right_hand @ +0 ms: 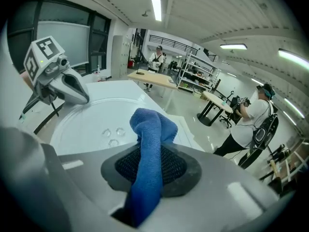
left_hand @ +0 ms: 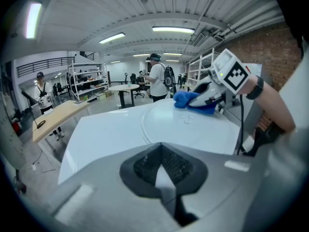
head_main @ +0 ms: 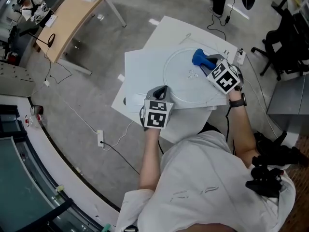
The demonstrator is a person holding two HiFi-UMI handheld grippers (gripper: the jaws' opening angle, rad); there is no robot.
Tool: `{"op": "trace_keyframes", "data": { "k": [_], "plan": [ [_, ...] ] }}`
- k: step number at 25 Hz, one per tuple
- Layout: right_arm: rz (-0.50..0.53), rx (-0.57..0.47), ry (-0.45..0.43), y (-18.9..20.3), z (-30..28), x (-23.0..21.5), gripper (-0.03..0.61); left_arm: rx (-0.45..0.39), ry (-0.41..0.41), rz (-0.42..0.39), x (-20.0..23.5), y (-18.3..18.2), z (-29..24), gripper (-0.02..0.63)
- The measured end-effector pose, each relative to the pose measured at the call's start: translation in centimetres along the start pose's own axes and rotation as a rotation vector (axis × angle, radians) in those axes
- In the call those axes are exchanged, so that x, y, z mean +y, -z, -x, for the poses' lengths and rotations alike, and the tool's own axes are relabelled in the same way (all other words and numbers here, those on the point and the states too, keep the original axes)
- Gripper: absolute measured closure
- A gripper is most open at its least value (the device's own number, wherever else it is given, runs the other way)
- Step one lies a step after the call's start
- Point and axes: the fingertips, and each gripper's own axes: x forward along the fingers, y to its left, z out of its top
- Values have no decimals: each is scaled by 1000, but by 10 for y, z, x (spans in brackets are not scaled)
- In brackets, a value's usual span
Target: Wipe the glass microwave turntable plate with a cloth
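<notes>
The round glass turntable plate (head_main: 186,83) lies flat on a white table (head_main: 140,66). A blue cloth (head_main: 200,57) rests on its far right part, and my right gripper (head_main: 208,65) is shut on it. In the right gripper view the cloth (right_hand: 149,139) sticks out between the jaws over the plate (right_hand: 87,122). My left gripper (head_main: 163,92) sits at the plate's near left rim, jaws shut with a thin pale edge between them. From the left gripper view I see the plate (left_hand: 193,127), the cloth (left_hand: 185,99) and the right gripper (left_hand: 212,96) beyond.
A small white device (head_main: 240,56) lies at the table's far right corner. A wooden table (head_main: 72,13) stands at the back left, a black office chair (head_main: 285,42) at the right. A power strip (head_main: 100,138) with a cable lies on the floor. People (left_hand: 157,81) stand further off.
</notes>
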Motion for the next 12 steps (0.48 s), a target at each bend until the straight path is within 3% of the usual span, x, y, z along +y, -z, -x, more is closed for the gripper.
{"op": "trace_keyframes", "data": {
  "k": [7, 12],
  "plan": [
    [32, 25, -66, 35, 43, 41, 488, -2, 4, 2, 1, 2, 3, 612],
    [128, -10, -139, 18, 46, 85, 489, -1, 3, 0, 0, 0, 1, 612]
  ]
}}
